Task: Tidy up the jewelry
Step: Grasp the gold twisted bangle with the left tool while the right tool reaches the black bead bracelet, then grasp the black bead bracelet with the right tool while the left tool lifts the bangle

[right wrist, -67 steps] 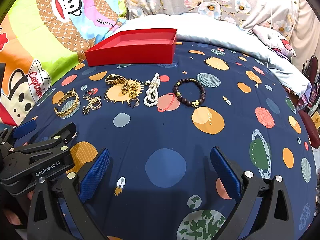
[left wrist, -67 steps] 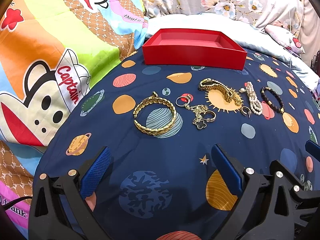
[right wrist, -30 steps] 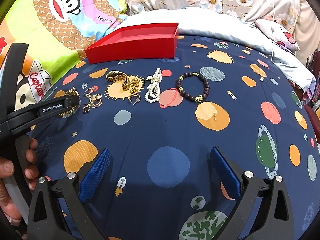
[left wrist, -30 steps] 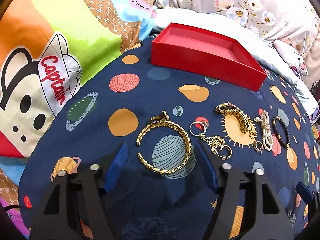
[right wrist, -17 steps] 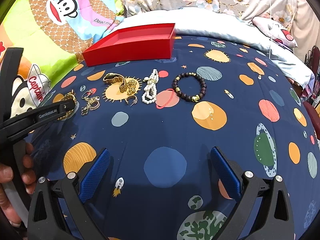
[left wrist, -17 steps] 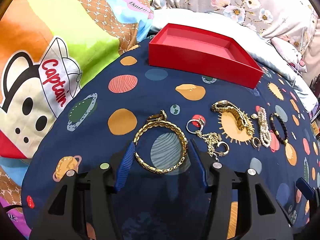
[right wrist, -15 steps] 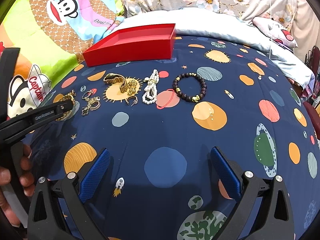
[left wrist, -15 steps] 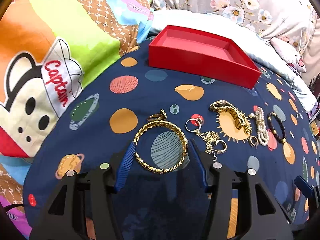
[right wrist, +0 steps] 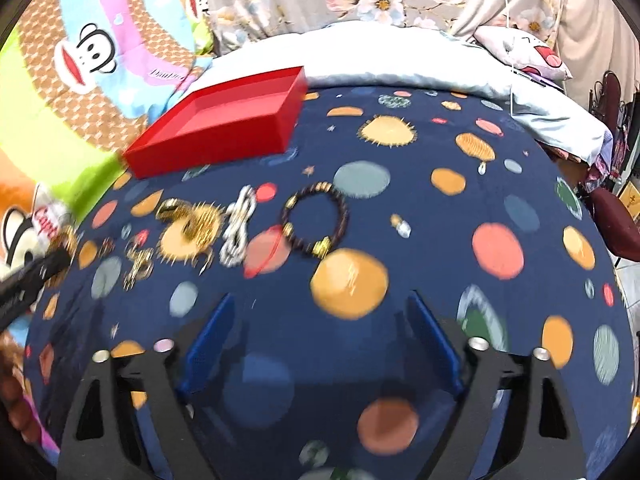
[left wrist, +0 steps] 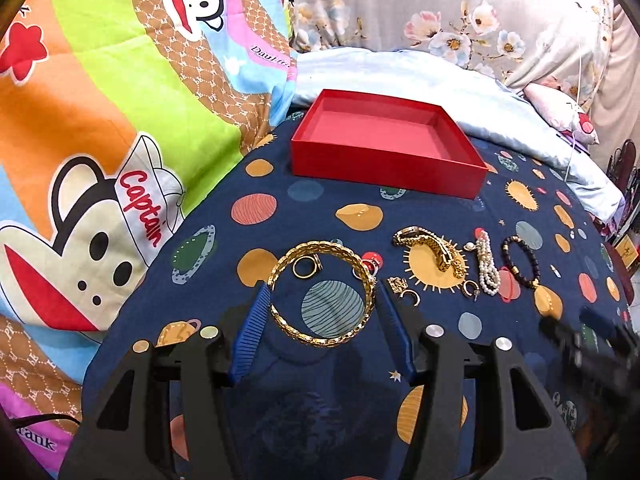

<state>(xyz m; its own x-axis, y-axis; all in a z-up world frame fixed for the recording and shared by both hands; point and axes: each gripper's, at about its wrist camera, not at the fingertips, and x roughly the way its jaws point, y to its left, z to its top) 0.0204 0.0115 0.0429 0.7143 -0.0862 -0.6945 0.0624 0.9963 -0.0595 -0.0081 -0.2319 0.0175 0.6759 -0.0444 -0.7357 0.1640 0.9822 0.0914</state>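
R-wrist jewelry row (right wrist: 224, 232) motion-blurred

gold bangle (left wrist: 322, 293) now lifted off the bedspread (left wrist: 352, 400) between left jaws, right jaws closing on nothing

Left gripper (left wrist: 322, 304): tilted downward, blue pads pressed on either side of the gold bangle (left wrist: 322, 293), which is clamped between them.
Right gripper (right wrist: 320, 344): tilted downward above the bedspread, short of the bangle's row; jaws closing, nothing between the blue pads.
Person's hand (right wrist: 18, 408): blurred fingers at the lower left edge of the right wrist view.
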